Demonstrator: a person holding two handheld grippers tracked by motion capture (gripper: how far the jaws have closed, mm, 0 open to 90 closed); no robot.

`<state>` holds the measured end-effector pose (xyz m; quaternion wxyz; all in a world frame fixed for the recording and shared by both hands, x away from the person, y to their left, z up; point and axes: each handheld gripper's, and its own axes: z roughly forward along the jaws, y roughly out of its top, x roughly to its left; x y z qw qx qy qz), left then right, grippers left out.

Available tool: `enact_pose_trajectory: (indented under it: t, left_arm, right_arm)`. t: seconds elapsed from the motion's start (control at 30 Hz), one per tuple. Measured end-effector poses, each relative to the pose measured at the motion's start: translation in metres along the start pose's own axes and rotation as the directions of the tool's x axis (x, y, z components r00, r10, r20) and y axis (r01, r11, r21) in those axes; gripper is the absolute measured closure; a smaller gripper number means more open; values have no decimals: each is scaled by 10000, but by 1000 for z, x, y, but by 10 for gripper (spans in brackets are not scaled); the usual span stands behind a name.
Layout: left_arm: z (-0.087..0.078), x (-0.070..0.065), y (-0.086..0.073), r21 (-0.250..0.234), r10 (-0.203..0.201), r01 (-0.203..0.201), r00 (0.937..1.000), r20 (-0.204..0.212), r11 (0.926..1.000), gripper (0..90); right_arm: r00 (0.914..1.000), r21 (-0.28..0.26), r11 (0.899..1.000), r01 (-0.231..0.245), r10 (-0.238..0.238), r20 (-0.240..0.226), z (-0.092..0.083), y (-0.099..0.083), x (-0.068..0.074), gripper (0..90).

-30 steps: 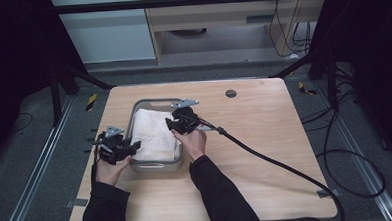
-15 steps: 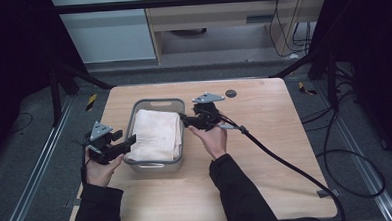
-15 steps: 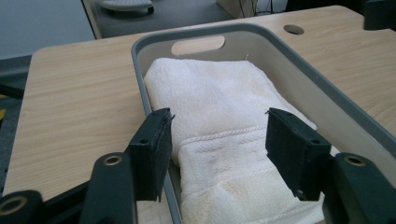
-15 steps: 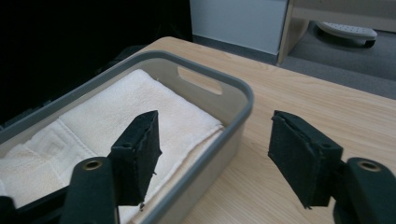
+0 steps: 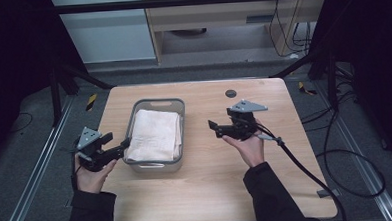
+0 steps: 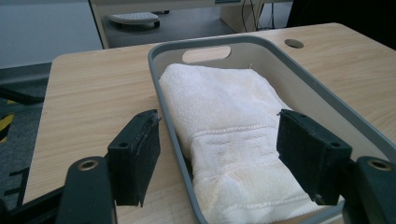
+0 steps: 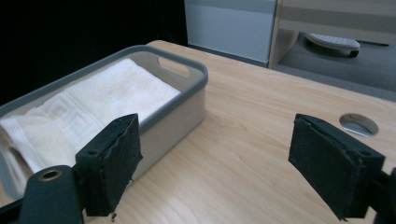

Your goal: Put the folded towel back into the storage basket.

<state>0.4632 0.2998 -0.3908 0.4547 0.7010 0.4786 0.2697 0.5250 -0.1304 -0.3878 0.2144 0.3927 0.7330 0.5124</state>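
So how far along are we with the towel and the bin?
Done: the folded towel lies inside the grey bin. In hand: nothing; the left tongs and right tongs have just been opening and stand open, empty, either side of the bin. Left: apparently nothing but pulling the hands away.

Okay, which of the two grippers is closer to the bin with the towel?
The left gripper. Its open jaws sit right at the grey bin holding the towel, while the right gripper is off over bare table.
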Motion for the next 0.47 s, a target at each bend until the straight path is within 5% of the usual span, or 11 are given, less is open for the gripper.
enact_pose_trajectory:
  t: [0.47]
  left_arm:
    - [-16,23,-41,110,-241,243,9996,-178,9996,267]
  right_arm:
    - [9981,-1,10000,-56,56,607,-58,-62,-46,137]
